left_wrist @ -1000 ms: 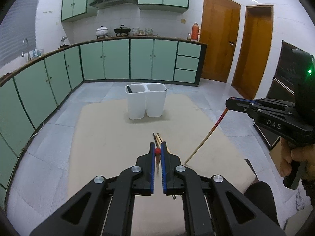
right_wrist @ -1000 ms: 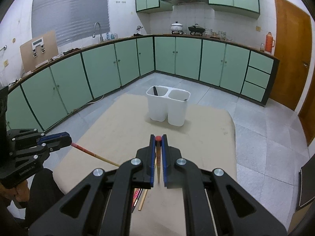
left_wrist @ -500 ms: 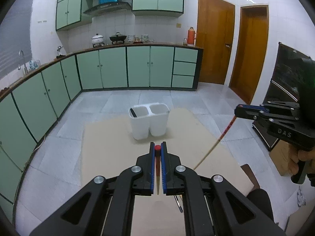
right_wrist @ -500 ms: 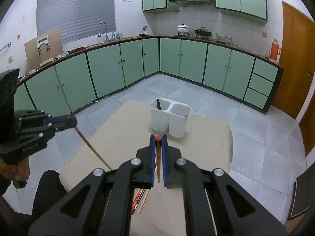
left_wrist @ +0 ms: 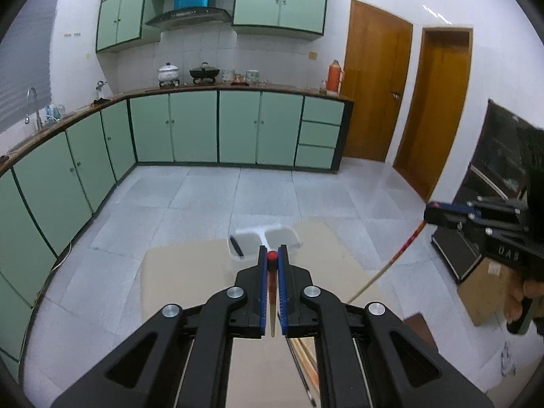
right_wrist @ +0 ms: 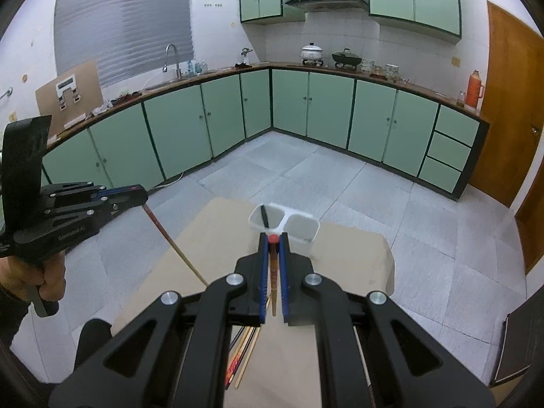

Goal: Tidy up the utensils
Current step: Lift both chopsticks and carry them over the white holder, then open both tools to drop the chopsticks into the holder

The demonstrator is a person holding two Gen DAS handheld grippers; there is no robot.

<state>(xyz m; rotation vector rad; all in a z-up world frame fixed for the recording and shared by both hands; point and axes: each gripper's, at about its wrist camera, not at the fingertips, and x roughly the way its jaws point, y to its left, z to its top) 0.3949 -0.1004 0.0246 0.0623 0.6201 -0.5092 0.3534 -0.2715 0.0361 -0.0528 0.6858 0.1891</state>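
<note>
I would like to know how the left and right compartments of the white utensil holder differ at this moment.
The left compartment holds a dark utensil leaning inside it; the right compartment shows nothing rising above its rim. The left compartment sits toward the sink-side cabinets, the right compartment toward the wooden door. Both are white, open-topped, similar in size and joined into one utensil holder on the beige surface.

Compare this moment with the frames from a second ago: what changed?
Both grippers rose and tipped up; the white holder now sits lower in both views. The left gripper and right gripper each stay clamped on a chopstick. Loose chopsticks remain on the table.
</note>
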